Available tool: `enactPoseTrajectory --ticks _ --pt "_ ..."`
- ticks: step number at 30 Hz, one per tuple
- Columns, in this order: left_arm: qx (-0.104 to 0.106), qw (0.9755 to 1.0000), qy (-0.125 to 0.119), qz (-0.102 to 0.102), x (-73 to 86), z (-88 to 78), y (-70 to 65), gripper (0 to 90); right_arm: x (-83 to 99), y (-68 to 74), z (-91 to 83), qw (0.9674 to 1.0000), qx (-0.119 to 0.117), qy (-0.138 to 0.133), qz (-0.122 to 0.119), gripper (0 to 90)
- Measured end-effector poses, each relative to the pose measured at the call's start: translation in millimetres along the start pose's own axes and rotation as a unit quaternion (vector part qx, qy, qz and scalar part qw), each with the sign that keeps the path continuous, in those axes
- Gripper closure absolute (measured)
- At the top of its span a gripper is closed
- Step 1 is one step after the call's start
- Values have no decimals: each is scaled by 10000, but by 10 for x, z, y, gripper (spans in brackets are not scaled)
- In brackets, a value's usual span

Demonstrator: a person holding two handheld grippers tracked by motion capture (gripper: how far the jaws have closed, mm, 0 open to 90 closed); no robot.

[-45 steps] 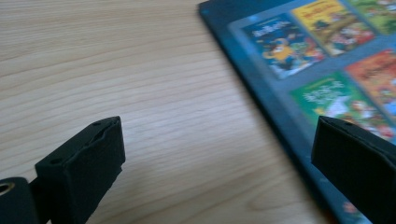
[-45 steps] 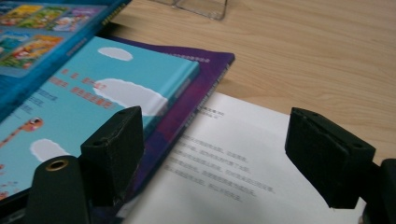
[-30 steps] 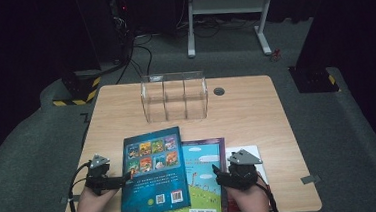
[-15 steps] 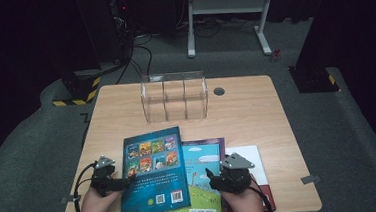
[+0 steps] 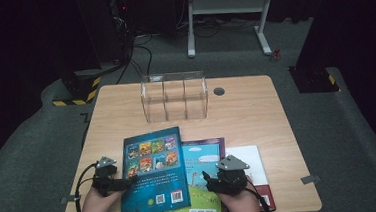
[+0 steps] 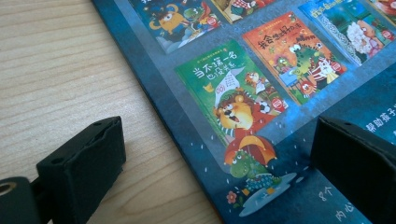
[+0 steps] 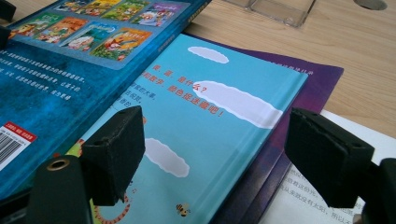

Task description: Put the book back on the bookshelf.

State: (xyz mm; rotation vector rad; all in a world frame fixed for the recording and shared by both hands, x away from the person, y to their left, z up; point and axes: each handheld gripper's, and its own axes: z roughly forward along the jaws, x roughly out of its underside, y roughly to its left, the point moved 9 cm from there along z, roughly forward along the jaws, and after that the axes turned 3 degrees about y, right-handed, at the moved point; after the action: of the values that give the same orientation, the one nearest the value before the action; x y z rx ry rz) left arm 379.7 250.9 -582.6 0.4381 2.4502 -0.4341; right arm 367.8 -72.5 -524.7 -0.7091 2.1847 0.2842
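We're straddling the dark blue book (image 5: 153,173) edge on the worktop (image 5: 256,111) with the left hand-held gripper (image 5: 123,182), wide open; right hand-held gripper (image 5: 208,177) hovering open, empty, over the sky-blue book (image 7: 205,140); pinching both covers might be dragging the pile askew.

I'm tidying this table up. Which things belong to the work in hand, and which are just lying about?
In hand: dark blue picture book; sky-blue book with white clouds; left tongs; right tongs.

Lying about: clear plastic three-slot organiser; purple book; white sheet; wooden table.
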Motion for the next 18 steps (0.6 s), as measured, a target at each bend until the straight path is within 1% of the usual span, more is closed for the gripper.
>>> enactPoseTrajectory --ticks 4,11,18 --pt "52 10000 5 -28 1 10 -15 34 -4 7 -9 10000 -26 -18 16 202" --pt "64 10000 -4 -29 -1 18 -27 24 0 19 -11 10000 -41 -15 17 203" --pt "131 9999 -20 -6 -10 42 -80 11 -13 43 -8 10000 -77 -34 24 203"
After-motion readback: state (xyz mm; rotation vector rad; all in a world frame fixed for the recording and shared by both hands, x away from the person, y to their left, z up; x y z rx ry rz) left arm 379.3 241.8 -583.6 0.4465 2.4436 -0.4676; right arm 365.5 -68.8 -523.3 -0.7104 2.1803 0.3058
